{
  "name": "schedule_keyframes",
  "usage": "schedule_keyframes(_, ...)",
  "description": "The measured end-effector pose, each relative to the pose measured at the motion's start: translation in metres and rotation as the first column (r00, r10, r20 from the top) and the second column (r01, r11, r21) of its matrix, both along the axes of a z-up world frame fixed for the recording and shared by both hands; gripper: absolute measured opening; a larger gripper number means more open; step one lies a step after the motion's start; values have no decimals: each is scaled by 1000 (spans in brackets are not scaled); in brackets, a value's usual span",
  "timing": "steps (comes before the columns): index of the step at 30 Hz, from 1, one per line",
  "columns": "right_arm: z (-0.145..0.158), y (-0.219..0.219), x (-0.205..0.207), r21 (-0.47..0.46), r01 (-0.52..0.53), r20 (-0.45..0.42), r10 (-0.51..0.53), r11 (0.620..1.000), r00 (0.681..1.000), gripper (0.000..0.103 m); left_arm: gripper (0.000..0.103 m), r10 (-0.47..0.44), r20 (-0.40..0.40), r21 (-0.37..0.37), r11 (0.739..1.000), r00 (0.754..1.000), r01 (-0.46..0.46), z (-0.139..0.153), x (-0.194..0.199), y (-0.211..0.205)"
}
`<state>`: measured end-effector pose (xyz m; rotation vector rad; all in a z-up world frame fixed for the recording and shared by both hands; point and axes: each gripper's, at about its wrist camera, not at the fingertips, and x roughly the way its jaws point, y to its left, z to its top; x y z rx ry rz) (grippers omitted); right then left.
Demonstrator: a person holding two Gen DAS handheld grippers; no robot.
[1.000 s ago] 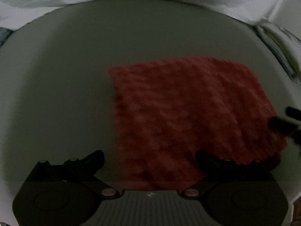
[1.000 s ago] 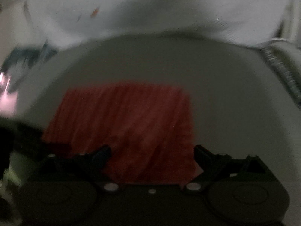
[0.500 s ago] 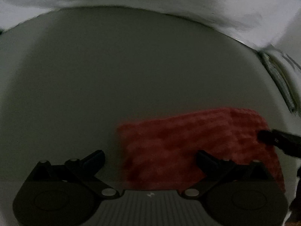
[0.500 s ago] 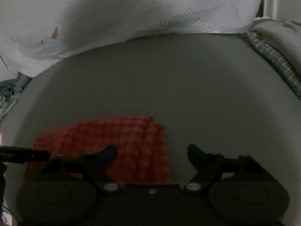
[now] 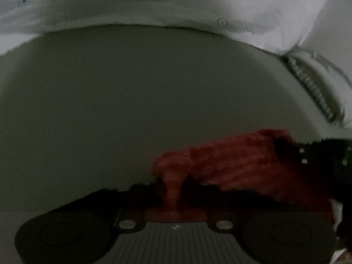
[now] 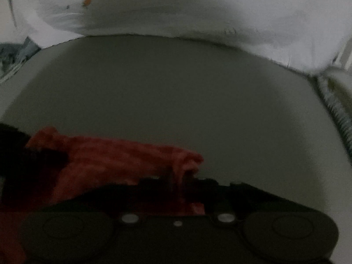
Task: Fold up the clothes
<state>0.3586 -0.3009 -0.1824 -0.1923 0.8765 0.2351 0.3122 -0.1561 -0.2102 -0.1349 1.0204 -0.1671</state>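
Observation:
A red checked cloth (image 5: pixel 237 165) lies at the near edge of a grey table (image 5: pixel 132 101). My left gripper (image 5: pixel 172 189) is shut on the cloth's near left corner, and a pinched strip of red fabric shows between its fingers. My right gripper (image 6: pixel 177 182) is shut on the near right corner of the same cloth (image 6: pixel 114 156). The cloth is bunched and stretched between the two grippers. The right gripper's black body (image 5: pixel 325 156) shows at the right edge of the left wrist view. The left gripper's body (image 6: pixel 15 151) shows at the left edge of the right wrist view.
A white wall (image 5: pixel 176 2) rises behind the table's far edge. A ribbed light fabric item (image 5: pixel 314 90) lies off the table's right side and also shows in the right wrist view (image 6: pixel 338 114). A bluish heap (image 6: pixel 13 55) sits at far left.
Both grippers were open over the flat cloth. They have drawn back to its near edge and closed on its two near corners, bunching the fabric.

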Motion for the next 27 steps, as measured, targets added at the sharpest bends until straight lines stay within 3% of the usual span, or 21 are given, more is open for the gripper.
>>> schedule_keyframes(5,31,5,-26,-53,32,110,-26,998,994,5,13,-40,79,24,999,996,39,20,2,-15)
schedule_keyframes(8,52,-7,-40,-55,98,165,-88,994,982,5,13,-69,141,0,998,988,69,45,3,-23)
schedule_keyframes(12,78,-27,-55,-100,161,258,-130,982,957,5,11,-147,251,-3,988,957,152,81,22,-55)
schedule_keyframes(18,120,-76,-62,-47,295,414,-250,954,875,5,8,-286,419,77,957,862,280,126,63,-128)
schedule_keyframes(24,148,-136,-53,38,369,522,-333,929,785,5,8,-402,513,176,914,759,365,170,116,-217)
schedule_keyframes(27,158,-172,-41,91,399,549,-380,913,745,5,8,-481,516,234,875,709,424,178,152,-279)
